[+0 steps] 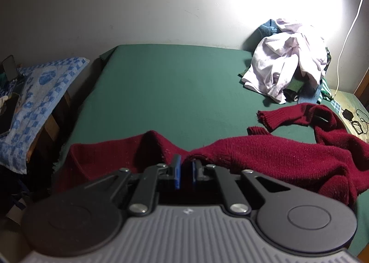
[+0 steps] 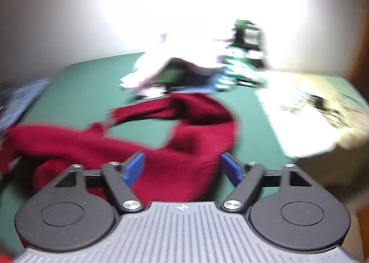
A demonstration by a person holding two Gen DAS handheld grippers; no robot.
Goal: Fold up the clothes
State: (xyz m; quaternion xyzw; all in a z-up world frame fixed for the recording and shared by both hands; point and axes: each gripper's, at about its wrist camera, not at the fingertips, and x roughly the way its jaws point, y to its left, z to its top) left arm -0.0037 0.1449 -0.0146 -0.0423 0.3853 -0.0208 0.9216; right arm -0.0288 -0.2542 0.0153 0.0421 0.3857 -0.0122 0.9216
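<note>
A dark red knit sweater (image 1: 276,154) lies crumpled across the near part of the green bed (image 1: 166,83), its sleeves trailing off to the right. My left gripper (image 1: 185,161) is shut on a pinched fold of the sweater's near edge, which bunches up between the blue pads. The right wrist view is blurred by motion. In it the red sweater (image 2: 166,147) spreads under and ahead of my right gripper (image 2: 182,161), whose blue pads (image 2: 135,166) stand wide apart and open, with nothing between them but knit below.
A heap of clothes, topped by a pale pink garment (image 1: 288,59), sits at the far right of the bed by the wall. A blue patterned towel (image 1: 39,101) covers a stand on the left. Cables and a charger (image 1: 355,117) lie at the right edge under a bright lamp.
</note>
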